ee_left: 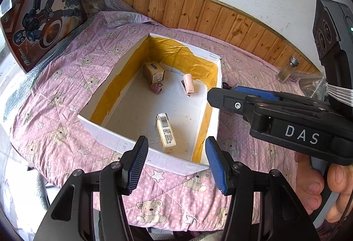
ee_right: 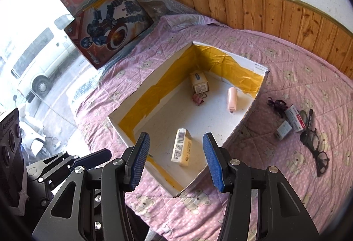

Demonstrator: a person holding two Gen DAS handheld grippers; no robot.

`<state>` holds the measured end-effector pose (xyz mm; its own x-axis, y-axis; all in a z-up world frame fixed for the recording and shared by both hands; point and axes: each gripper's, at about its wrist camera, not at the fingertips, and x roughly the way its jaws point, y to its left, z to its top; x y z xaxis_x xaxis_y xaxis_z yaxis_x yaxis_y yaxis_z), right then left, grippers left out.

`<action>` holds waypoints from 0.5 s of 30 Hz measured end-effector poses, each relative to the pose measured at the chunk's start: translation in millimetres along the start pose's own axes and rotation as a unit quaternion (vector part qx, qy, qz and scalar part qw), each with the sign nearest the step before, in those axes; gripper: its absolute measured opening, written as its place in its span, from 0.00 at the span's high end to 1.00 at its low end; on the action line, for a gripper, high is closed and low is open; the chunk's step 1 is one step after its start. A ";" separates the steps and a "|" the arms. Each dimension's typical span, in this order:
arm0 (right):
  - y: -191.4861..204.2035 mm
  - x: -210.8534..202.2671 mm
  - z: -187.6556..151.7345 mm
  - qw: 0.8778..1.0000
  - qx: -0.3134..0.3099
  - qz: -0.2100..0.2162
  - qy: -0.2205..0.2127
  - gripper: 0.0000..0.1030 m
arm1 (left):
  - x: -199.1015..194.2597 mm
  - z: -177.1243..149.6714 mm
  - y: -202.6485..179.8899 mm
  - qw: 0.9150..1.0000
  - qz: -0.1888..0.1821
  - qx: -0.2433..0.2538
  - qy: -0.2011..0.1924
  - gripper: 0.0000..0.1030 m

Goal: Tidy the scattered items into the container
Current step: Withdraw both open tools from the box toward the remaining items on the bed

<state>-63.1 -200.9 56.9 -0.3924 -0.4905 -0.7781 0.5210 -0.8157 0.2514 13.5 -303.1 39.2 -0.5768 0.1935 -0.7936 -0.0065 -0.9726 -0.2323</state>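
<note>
The shallow white cardboard box with yellow tape lining its inner walls [ee_left: 114, 137] [ee_right: 260, 68] is sitting open-topped on the pink teddy-bear quilt [ee_left: 66, 77] [ee_right: 286, 57] covering the bed, one corner pointing toward the cameras. Inside, a cream carton with a barcode [ee_left: 166, 133] [ee_right: 182, 147] is lying flat near the front wall, its long axis running front to back, barcode end away from the cameras. A tan carton [ee_left: 153, 72] [ee_right: 199, 81] is resting near the back corner with a pink binder clip [ee_left: 156, 87] [ee_right: 198, 98] touching its near end, and a pale pink stapler [ee_left: 188, 86] [ee_right: 232, 100] is lying toward the right wall. Most of the box floor between them is lying bare.

The left claw [ee_left: 176, 163] is hovering over the front wall, fingers spread apart and holding nothing. The right claw [ee_right: 175, 158] is hanging over the near corner, likewise spread and empty; from the left view its dark body is crossing over the box's right rim, so its tips cannot be judged there.

Only the right view is showing the items waiting on the quilt right of the box: a dark purple hair claw clip [ee_right: 276, 105], a red-and-white packet [ee_right: 294, 118], a small white box [ee_right: 283, 132], a black pen [ee_right: 308, 119] and black-framed glasses [ee_right: 317, 152]. Only the left view is showing a glass shaker jar [ee_left: 288, 70] by the wooden wall panelling [ee_left: 198, 11]
</note>
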 end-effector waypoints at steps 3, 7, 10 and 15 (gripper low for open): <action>0.5 -7.0 -6.8 1.000 0.002 0.001 -0.005 0.48 | -3.3 -4.7 -2.0 1.000 0.000 0.001 -0.001 0.46; 1.5 -14.1 -15.3 1.000 0.003 0.001 -0.010 0.48 | -7.1 -11.2 -4.1 1.000 -0.002 -0.001 -0.002 0.46; 0.9 -16.0 -20.0 1.000 0.006 0.001 -0.010 0.48 | -9.4 -15.2 -8.5 1.000 -0.003 0.002 -0.002 0.46; -1.0 -18.3 -28.7 1.000 0.011 0.002 -0.010 0.48 | -14.5 -22.0 -16.0 1.000 -0.004 0.008 -0.005 0.46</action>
<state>-34.6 -182.3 54.4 -0.4055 -0.4993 -0.7657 0.5052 -0.8205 0.2674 40.0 -287.5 42.1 -0.5842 0.1999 -0.7866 -0.0243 -0.9731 -0.2292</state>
